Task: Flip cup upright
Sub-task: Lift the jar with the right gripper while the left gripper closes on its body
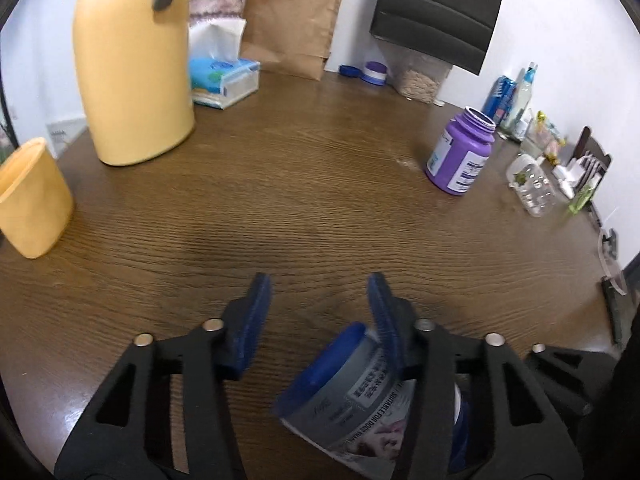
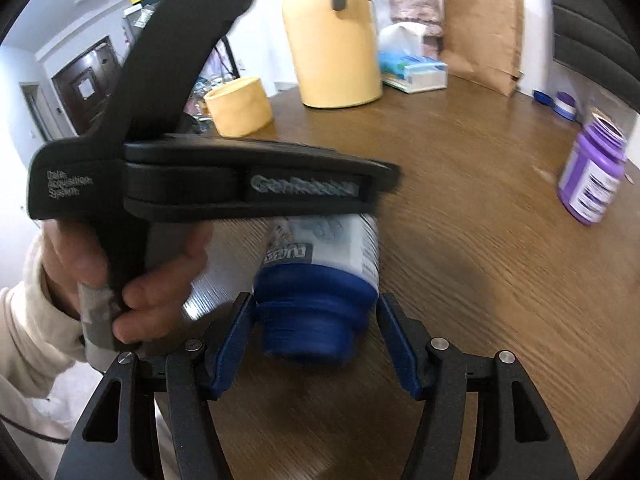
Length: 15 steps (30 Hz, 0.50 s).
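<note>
— Item one, the cup [image 2: 320, 264]?
— Blue and white container, on its side on the near table [image 2: 460, 200], neck toward the right gripper [image 2: 316, 316].
— Grippers?
— Right: spread wide, flanking the neck, holding nothing. Left gripper [image 1: 318, 300]: also released, one finger [image 1: 384, 320] at the body.
— Advice?
— Close squarely, then tip slowly.

Both views are taken low and close over the wooden table [image 1: 320, 184], facing the far wall; the yellow jug [image 1: 132, 68] [image 2: 332, 44] and purple bottle [image 1: 460, 152] [image 2: 592, 176] are shared.
</note>
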### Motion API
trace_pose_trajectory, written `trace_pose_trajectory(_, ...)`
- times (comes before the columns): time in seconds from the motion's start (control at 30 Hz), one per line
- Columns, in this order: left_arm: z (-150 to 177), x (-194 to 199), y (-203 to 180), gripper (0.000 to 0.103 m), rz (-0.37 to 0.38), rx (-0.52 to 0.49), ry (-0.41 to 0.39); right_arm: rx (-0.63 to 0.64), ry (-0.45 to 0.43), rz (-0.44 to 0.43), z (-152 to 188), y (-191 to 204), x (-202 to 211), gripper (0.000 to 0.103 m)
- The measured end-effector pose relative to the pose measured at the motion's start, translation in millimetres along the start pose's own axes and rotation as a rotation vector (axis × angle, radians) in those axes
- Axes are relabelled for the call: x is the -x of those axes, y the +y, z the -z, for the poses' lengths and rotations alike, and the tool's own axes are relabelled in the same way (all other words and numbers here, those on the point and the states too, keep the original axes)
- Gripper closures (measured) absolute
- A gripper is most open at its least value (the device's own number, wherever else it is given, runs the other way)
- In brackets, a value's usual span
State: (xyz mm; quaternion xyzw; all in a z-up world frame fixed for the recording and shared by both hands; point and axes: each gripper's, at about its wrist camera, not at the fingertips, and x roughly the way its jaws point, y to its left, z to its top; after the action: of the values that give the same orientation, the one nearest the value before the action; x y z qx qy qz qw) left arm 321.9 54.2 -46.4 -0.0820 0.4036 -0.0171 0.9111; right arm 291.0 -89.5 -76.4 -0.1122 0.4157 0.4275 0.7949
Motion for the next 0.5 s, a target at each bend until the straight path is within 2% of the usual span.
trace_pose_trajectory(0.2,9,2,5,0.06,-0.035,0.051,0.034,-0.114,-0.064,0.084,7,-36,17,0.035)
trace_pose_trajectory(0.3,12,10,4,0.055,-0.041,0.034,0.036,-0.152,-0.075,0.074,5,-43,15,0.035)
trace_pose_trajectory(0.4,11,29,3,0.034,0.01,0.014,0.034,-0.168,-0.097,0.072,8,-45,23,0.035)
trace_pose_trajectory(0.5,18,46,-7,0.002,0.116,-0.062,0.023,-0.202,-0.115,0.082,14,-52,37,0.035)
